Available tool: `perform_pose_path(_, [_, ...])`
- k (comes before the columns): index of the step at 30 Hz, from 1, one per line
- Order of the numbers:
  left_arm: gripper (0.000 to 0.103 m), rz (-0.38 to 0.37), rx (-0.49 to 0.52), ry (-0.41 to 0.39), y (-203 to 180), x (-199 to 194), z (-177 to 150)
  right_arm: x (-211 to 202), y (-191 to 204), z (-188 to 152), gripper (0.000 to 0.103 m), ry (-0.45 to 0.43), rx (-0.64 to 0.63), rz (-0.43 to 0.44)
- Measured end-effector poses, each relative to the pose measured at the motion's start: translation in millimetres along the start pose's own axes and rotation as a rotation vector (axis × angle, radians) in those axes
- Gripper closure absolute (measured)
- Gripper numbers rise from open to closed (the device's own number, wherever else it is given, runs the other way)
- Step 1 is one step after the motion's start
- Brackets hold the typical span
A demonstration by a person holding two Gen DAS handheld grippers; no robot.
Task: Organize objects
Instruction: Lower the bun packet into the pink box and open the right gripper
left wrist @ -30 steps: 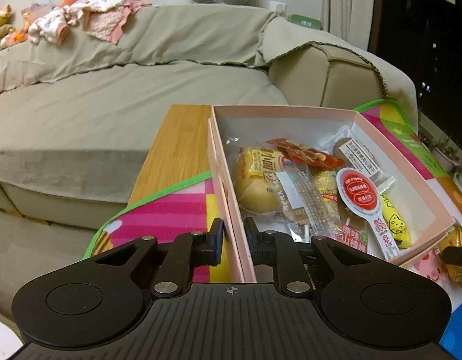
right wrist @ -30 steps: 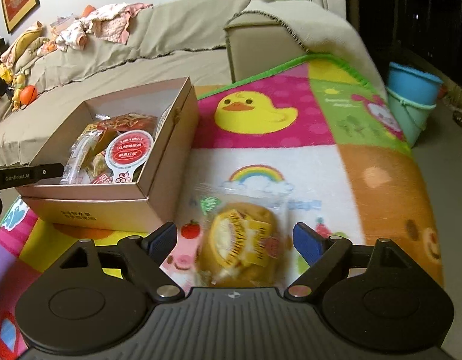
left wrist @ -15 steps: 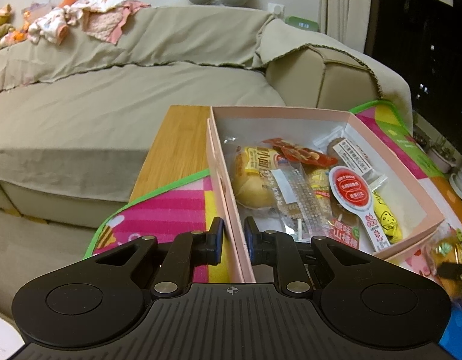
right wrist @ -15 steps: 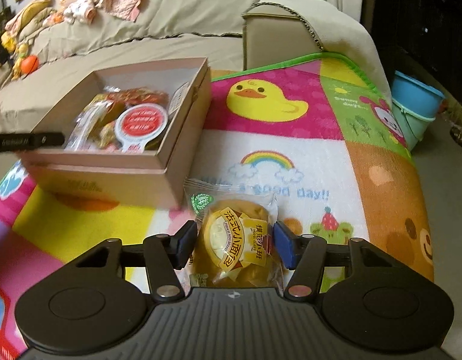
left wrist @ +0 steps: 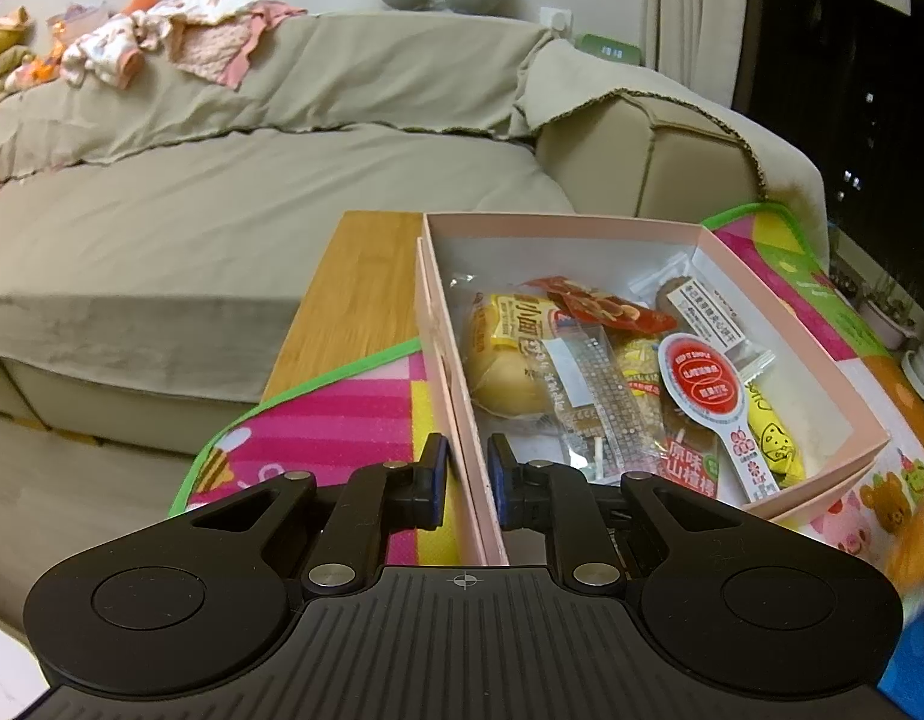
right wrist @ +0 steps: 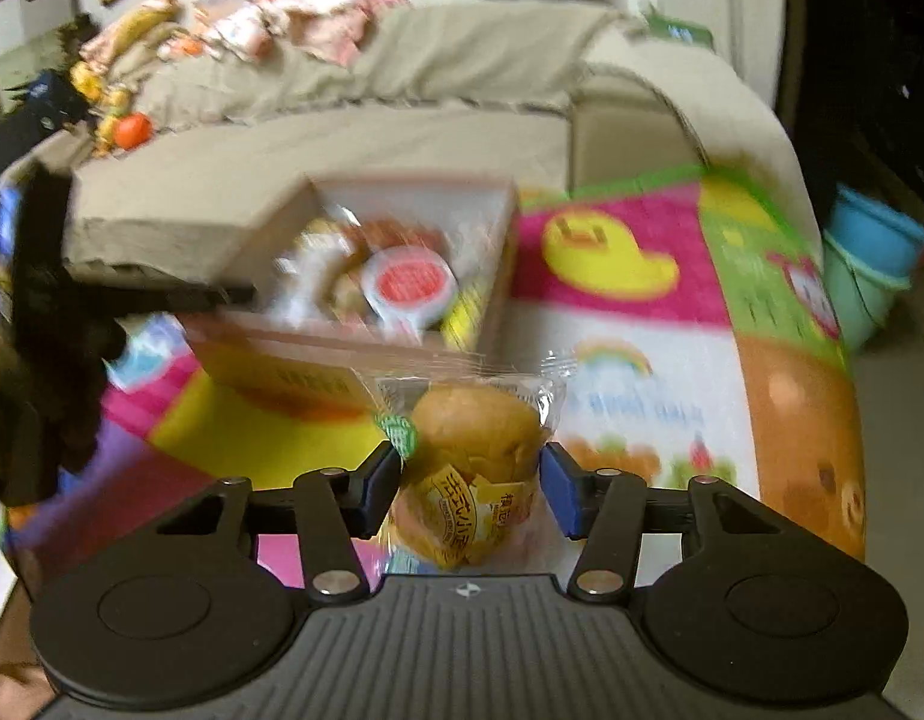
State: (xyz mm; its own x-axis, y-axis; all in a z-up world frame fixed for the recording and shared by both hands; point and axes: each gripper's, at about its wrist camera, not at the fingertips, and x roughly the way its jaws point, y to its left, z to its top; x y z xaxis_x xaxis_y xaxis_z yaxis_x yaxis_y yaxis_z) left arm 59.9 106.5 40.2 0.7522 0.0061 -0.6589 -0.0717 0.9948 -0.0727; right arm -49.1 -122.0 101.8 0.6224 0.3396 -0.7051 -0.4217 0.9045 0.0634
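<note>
A pink cardboard box [left wrist: 780, 324] holds several wrapped snacks on a colourful play mat [left wrist: 336, 420]. My left gripper [left wrist: 465, 480] is shut on the box's near left wall [left wrist: 456, 414]. My right gripper [right wrist: 471, 483] is shut on a wrapped bread bun [right wrist: 474, 456] and holds it lifted above the mat, in front of the box [right wrist: 318, 360]. The right wrist view is blurred by motion. The left gripper's arm [right wrist: 132, 294] shows at the box's left side there.
A beige covered sofa [left wrist: 222, 192] stands behind the table, with clothes and toys on its back. A wooden table edge [left wrist: 354, 282] shows beside the mat. A blue bucket [right wrist: 870, 264] stands on the floor at the far right.
My right gripper closed on the bread bun and lifted it off the mat, swinging toward the box. My left gripper kept its hold on the box wall.
</note>
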Motion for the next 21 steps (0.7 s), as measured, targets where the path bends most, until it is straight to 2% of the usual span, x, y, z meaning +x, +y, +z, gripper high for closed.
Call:
perform_pose_path(7, [0.085, -0.022, -0.011, -0.005, 4.3, -1.2, -1.9, -9.5, 15.9, 78.0, 0.055, -0.13, -0.027, 0.075])
perform_pose_path(10, [0.084, -0.028, -0.011, -0.006, 5.6, -1.6, -2.1, 2.0, 20.3, 106.3, 0.055, -0.145, -0.02, 0.103])
perform_pose_path(16, [0.084, -0.039, -0.015, -0.008, 7.3, -2.3, -3.5, 43.5, 25.9, 132.9, 0.055, -0.077, 0.002, 0.121])
perform_pose_path(21, [0.083, -0.04, -0.014, -0.009, 7.1, -2.0, -3.4, 91.8, 28.8, 121.7, 0.055, 0.074, 0.023, 0.15])
